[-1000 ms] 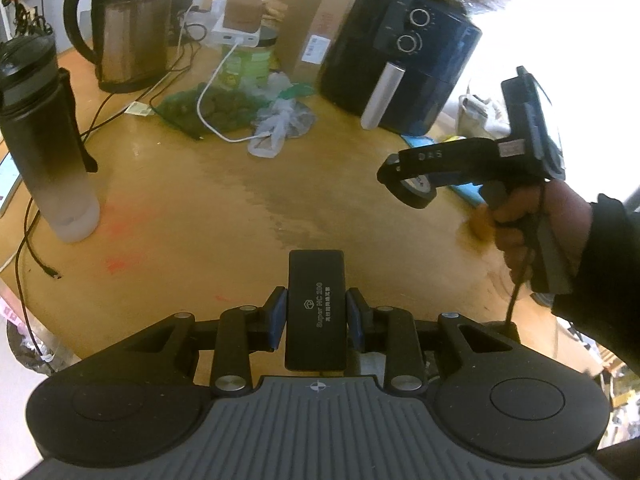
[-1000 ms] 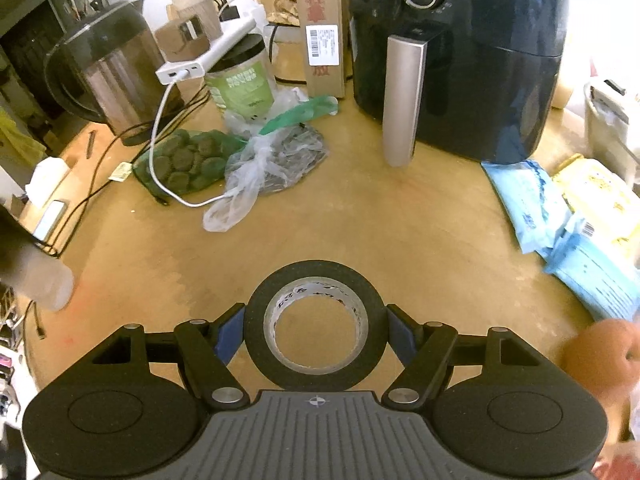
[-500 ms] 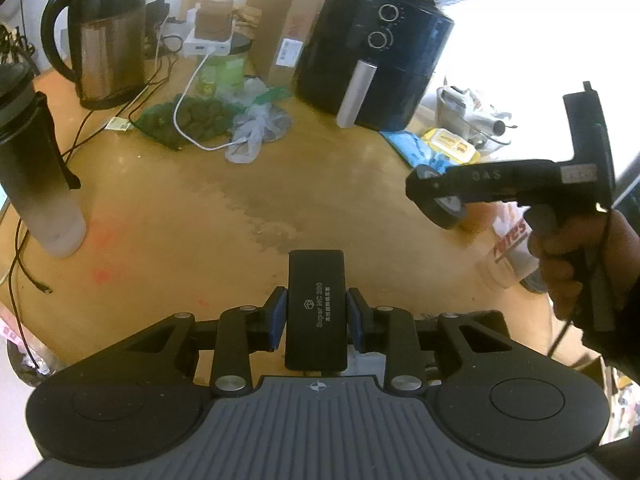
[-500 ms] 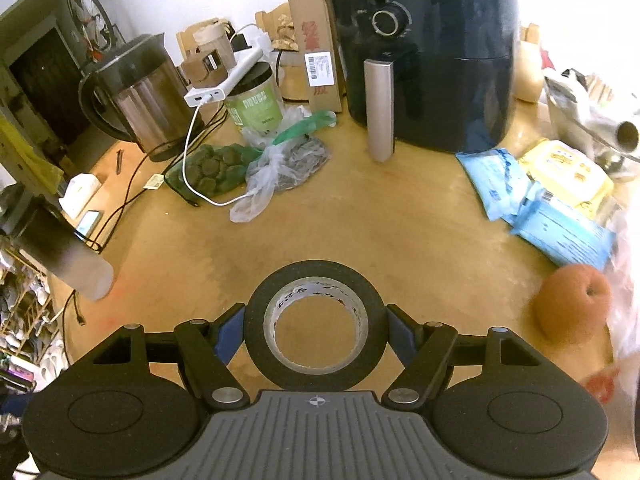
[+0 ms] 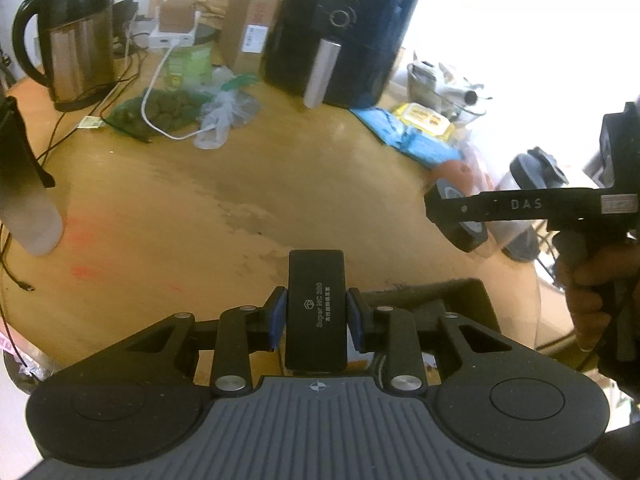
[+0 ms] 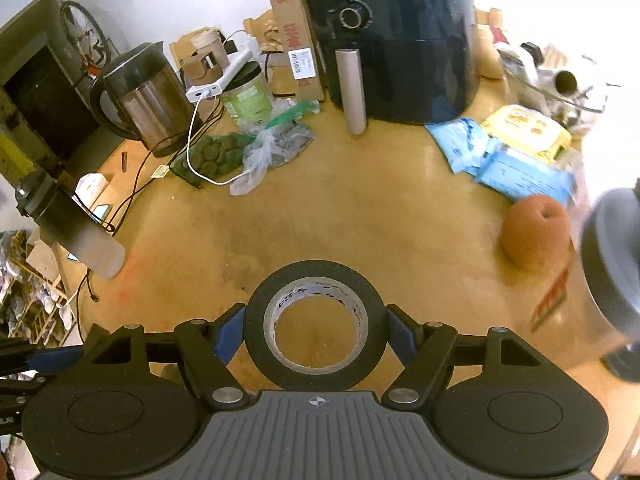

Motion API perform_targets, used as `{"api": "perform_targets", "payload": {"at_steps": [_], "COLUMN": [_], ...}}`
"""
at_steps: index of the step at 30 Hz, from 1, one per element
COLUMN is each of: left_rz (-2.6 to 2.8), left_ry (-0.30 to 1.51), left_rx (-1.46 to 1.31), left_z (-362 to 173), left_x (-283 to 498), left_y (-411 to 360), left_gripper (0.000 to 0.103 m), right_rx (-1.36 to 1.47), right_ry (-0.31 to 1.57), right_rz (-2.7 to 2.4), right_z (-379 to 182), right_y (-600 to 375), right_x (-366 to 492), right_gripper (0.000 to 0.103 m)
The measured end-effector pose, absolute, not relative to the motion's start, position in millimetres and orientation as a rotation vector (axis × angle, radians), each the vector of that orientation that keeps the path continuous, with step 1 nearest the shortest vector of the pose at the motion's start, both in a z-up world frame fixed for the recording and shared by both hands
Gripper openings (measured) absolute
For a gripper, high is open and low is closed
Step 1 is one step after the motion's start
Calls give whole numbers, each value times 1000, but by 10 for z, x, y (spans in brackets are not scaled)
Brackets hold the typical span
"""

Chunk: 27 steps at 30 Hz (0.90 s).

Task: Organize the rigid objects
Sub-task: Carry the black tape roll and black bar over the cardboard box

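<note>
With both loads clamped, mid-carry above wooden table (image 6: 360, 208). Left gripper (image 5: 316, 314) clenched on black rectangular block (image 5: 317, 308); right gripper (image 6: 316, 336) clenched on black tape roll (image 6: 316, 324). Next: probably pick a bare spot, lower, release, clear of apple (image 6: 534, 232).

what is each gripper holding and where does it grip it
Left gripper: black rectangular device, clamped across its long sides. Right gripper: black tape roll, across its outer rim.

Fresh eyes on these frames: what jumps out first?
Both grippers are loaded: the left gripper clamps a black rectangular device, the right gripper a roll of black tape. Behind them on the wooden table, a black air fryer dominates the clutter.
</note>
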<state>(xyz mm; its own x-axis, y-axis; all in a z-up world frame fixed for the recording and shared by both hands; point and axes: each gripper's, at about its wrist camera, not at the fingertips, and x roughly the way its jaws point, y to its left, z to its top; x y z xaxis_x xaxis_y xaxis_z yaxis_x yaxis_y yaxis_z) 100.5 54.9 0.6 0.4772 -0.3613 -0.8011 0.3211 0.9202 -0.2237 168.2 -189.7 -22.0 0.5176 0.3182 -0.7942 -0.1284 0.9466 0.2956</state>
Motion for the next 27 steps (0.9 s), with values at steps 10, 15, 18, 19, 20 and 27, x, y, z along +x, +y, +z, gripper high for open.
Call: {"api": "perform_targets", "payload": {"at_steps": [10, 15, 18, 19, 20, 27], "left_rz": [-513, -552, -567, -570, -573, -537], "left_ry": [1027, 1042, 1052, 1053, 1054, 1053], "left_rx": [51, 83, 104, 111, 118, 174], "left_z": [-99, -139, -155, -156, -158, -155], "left_x": [879, 827, 809, 796, 783, 715], "left_y": [208, 45, -35, -63, -90, -180], "left_gripper": [31, 31, 31, 31, 31, 32], "right_rx": [254, 264, 262, 263, 262, 265], "right_ry": [1002, 1013, 1022, 1025, 1027, 1034], "right_rz": [225, 206, 204, 205, 205, 216], "right_z": [-233, -266, -286, -295, -300, -316], "right_y": [-2085, -2148, -2169, -2176, -2178, -2198], "right_x": [1231, 1027, 928, 895, 868, 753], "right_gripper": [75, 75, 75, 75, 75, 75]}}
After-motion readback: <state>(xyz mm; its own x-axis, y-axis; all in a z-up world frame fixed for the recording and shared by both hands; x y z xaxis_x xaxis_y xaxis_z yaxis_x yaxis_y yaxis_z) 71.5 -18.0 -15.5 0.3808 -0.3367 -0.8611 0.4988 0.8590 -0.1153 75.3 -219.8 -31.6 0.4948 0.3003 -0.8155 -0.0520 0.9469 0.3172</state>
